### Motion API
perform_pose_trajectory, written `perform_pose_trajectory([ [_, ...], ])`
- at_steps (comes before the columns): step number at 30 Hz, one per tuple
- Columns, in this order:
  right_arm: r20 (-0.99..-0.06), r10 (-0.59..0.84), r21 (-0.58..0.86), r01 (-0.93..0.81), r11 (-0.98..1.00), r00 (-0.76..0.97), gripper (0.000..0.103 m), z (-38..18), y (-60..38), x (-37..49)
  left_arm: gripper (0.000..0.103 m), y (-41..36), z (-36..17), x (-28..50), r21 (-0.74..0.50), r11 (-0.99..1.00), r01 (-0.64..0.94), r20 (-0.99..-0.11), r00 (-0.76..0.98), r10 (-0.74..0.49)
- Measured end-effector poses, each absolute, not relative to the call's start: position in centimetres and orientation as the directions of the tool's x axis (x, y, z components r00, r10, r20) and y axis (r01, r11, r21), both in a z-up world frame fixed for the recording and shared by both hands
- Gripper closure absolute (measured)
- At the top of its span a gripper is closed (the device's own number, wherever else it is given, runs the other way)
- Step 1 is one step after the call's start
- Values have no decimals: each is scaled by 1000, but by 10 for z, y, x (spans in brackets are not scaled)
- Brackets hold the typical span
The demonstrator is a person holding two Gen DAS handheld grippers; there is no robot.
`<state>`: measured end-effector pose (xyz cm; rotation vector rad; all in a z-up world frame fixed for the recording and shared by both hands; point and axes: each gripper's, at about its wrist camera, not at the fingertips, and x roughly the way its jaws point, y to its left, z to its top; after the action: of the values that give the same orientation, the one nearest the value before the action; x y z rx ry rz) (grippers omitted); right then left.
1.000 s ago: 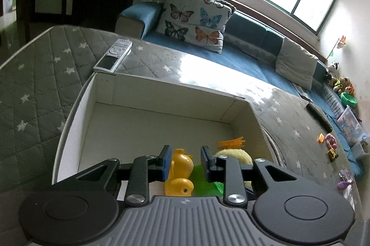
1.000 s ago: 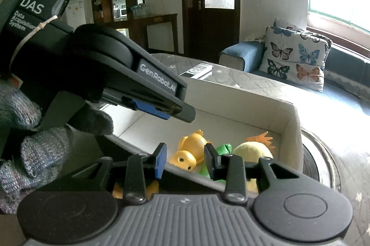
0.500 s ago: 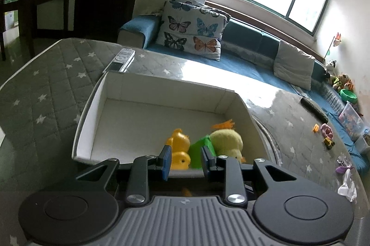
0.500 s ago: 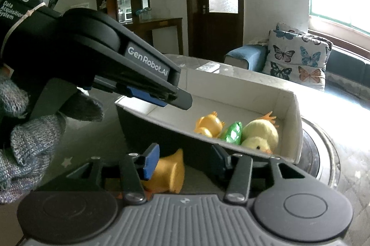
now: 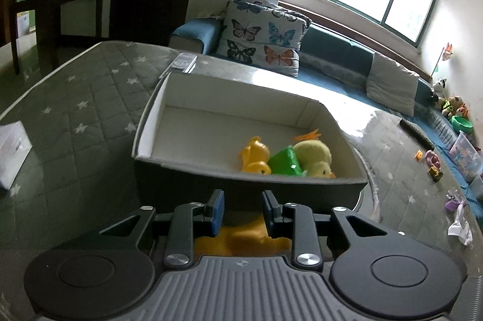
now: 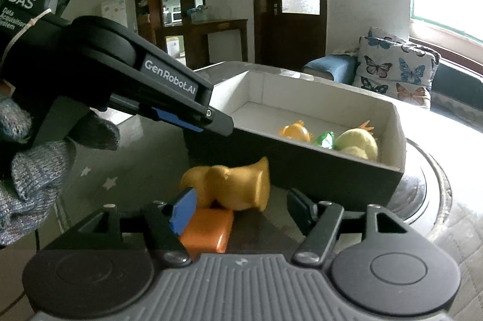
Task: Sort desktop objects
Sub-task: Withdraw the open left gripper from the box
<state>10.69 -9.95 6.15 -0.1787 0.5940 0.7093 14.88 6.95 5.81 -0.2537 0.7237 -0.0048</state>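
- right gripper [image 6: 238, 207] sitting low at the yellow duck [image 6: 232, 186], jaws wide apart, not gripping
- duck lying on its side on the table, just outside the box [image 6: 332, 170], on an orange block [image 6: 208, 232]
- left gripper [image 5: 241, 212] hovering above the duck, jaws apart, empty
- next: centering duck body between pads, closing gently, lifting clear of the box wall
- three toys already lying in the box

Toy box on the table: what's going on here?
A person with two handheld grippers is sorting toys into the white-lined box, which already holds three. Both the left gripper and right gripper are open and empty, over a yellow duck and orange block lying outside the box.
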Motion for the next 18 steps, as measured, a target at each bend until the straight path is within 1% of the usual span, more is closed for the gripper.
perform_pose_trajectory([
  [9, -599, 568, 39, -687, 725, 565, 35, 47, -89, 90, 73, 78, 41, 131, -256, 961, -100, -682, 724, -106],
  [14, -616, 554, 27, -688, 725, 560, 35, 39, -84, 86, 73, 77, 27, 127, -265, 958, -108, -711, 693, -118],
  [18, -630, 542, 19, -687, 727, 556, 37, 32, -79, 85, 73, 76, 18, 124, -289, 951, -110, -729, 669, -144],
])
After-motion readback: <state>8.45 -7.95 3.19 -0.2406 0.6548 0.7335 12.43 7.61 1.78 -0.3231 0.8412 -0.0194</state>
